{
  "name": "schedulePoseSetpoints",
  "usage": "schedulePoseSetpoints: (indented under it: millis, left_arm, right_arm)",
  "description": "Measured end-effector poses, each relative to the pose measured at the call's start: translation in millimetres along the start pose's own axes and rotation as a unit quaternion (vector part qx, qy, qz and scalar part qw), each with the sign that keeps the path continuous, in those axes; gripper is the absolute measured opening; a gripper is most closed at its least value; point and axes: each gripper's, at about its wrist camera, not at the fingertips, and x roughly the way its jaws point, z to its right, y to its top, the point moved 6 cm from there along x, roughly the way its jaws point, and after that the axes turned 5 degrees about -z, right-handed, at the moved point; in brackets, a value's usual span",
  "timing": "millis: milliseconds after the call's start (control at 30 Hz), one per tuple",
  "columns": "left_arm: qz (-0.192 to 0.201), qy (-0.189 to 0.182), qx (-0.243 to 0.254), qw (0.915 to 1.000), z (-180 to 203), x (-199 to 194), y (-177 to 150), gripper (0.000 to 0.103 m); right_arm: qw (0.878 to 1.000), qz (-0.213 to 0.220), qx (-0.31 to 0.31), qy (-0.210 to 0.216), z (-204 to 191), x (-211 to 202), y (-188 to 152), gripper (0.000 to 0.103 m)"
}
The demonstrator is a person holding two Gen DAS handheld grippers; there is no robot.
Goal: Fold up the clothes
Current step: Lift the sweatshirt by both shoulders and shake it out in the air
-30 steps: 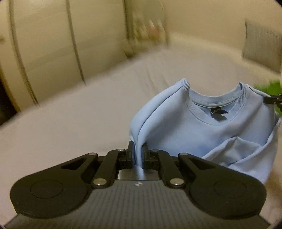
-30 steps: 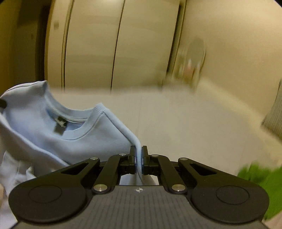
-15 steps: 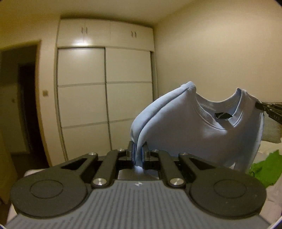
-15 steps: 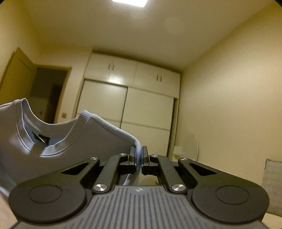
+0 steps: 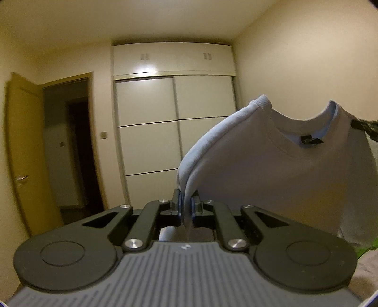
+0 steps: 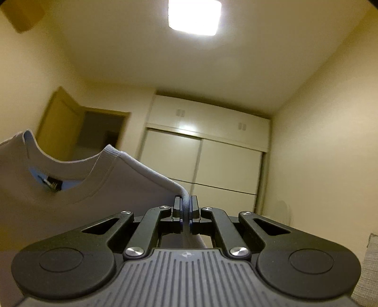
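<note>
A light blue sweatshirt (image 5: 295, 170) hangs in the air between my two grippers, its neck opening and black label facing the cameras. My left gripper (image 5: 186, 200) is shut on one shoulder of it. My right gripper (image 6: 185, 207) is shut on the other shoulder; the sweatshirt (image 6: 70, 200) spreads to its left. The right gripper's tip (image 5: 365, 127) shows at the far right of the left wrist view, pinching the fabric. The lower part of the sweatshirt is hidden.
White sliding wardrobe doors (image 5: 174, 132) fill the far wall, with an open wooden door (image 5: 26, 151) to the left. A green garment (image 5: 365, 248) peeks out at the lower right. A ceiling light (image 6: 195, 16) shines above. A grey cushion (image 6: 369, 264) sits at the right edge.
Both grippers have lifted the sweatshirt off the bed and tilted upward. The views went from the bed surface to the wardrobe and ceiling. Both grips have held.
</note>
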Motion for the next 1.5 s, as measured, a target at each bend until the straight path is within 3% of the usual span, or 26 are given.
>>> schedulePoseSetpoints:
  millis: [100, 200, 400, 533, 767, 1200, 1333, 1433, 1500]
  left_arm:
    - [0.001, 0.019, -0.021, 0.9996, 12.5, -55.5, -8.6, 0.007]
    - [-0.007, 0.033, -0.027, 0.9991, 17.4, -74.7, -9.6, 0.007]
    - [-0.007, 0.04, -0.027, 0.9988, 22.9, -71.0, -3.4, 0.007]
    - [0.006, 0.042, -0.027, 0.9987, 22.1, -87.6, -18.0, 0.007]
    - [0.018, 0.048, -0.013, 0.9986, 36.9, -100.1, -10.6, 0.007]
    - [-0.017, 0.062, -0.019, 0.9977, 54.0, -124.6, -42.4, 0.007]
    - [-0.034, 0.061, -0.003, 0.9976, 54.9, -120.6, -39.5, 0.007]
    - [-0.051, 0.058, 0.005, 0.997, 45.7, -96.6, -36.2, 0.007]
    - [-0.066, 0.051, 0.003, 0.9965, 33.9, -70.2, -39.6, 0.007]
  right_arm:
    - [1.0, -0.013, -0.004, 0.022, 5.6, -34.2, -5.3, 0.001]
    - [0.999, -0.031, -0.001, 0.041, 11.0, -43.6, -9.5, 0.001]
    - [0.999, -0.015, 0.002, 0.048, 13.0, -39.7, -4.0, 0.001]
    - [0.999, 0.001, 0.001, 0.049, 20.2, -44.4, 3.3, 0.001]
    - [0.998, 0.026, 0.001, 0.053, 32.0, -54.3, 13.3, 0.001]
    - [0.996, -0.005, 0.0, 0.084, 35.4, -70.5, -7.2, 0.001]
    - [0.996, -0.017, -0.005, 0.088, 35.6, -63.7, -8.8, 0.001]
    - [0.995, -0.028, -0.01, 0.091, 34.5, -53.5, -10.6, 0.001]
    - [0.995, -0.043, -0.018, 0.093, 28.6, -25.2, -16.3, 0.001]
